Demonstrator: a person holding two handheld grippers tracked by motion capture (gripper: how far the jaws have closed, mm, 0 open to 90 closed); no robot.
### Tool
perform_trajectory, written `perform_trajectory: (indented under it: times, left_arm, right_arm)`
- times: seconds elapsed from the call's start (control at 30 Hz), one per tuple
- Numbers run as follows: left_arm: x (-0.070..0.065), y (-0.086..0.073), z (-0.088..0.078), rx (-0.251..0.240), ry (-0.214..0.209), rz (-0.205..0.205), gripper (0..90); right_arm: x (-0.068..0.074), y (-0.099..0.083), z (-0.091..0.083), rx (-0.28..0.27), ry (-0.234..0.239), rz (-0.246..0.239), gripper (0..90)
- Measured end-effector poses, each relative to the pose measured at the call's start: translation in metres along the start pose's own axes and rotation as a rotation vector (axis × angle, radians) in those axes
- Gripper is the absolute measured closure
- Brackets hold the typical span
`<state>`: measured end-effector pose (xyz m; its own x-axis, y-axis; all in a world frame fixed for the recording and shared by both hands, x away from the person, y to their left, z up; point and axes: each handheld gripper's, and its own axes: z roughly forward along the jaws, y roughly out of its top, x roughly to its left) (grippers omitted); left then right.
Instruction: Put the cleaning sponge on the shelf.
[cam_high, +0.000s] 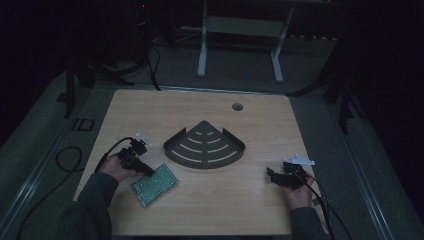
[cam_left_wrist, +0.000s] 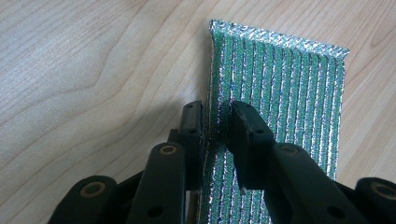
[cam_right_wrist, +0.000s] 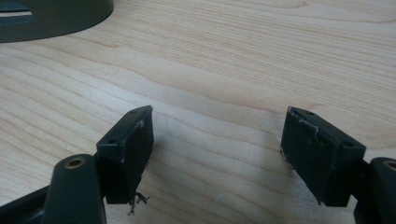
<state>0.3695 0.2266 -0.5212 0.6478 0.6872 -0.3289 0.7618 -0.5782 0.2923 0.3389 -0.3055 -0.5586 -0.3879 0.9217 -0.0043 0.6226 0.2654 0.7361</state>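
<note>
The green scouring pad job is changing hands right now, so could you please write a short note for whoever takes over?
Left gripper: shut on one edge of the green scouring pad, which lies near the table's front left.
Right gripper: open, holding nothing, low over bare wood at front right.
Dark corner shelf: mid-table, nothing on it.
Done: pad gripped.
Left: probably lift the pad and put it where it belongs, perhaps on the shelf; the pad looks soft, so expect it to droop.
</note>
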Motion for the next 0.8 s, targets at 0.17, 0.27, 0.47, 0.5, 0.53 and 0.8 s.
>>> perform_trajectory:
  times: [0.17, 0.27, 0.47, 0.5, 0.53, 0.8]
  left_arm:
    - [0.001, 0.001, 0.001, 0.012, -0.02, -0.016, 79.9]
    - [-0.002, 0.001, 0.001, 0.023, -0.013, -0.02, 83.0]
    - [-0.009, 0.005, -0.001, 0.067, 0.023, 0.006, 89.5]
    - [-0.011, 0.006, -0.001, 0.075, 0.025, 0.009, 89.6]
    - [-0.012, 0.007, -0.001, 0.085, 0.032, 0.016, 89.8]
    - [-0.019, 0.009, -0.005, 0.089, 0.046, 0.025, 90.0]
  right_arm:
    - [0.0, 0.0, 0.0, 0.0, 0.0, 0.0, 25.0]
    - [0.0, 0.0, 0.0, 0.0, 0.0, 0.0, 25.0]
    - [0.0, 0.0, 0.0, 0.0, 0.0, 0.0, 25.0]
    - [0.0, 0.0, 0.0, 0.0, 0.0, 0.0, 25.0]
    - [0.0, 0.0, 0.0, 0.0, 0.0, 0.0, 25.0]
    - [0.0, 0.0, 0.0, 0.0, 0.0, 0.0, 25.0]
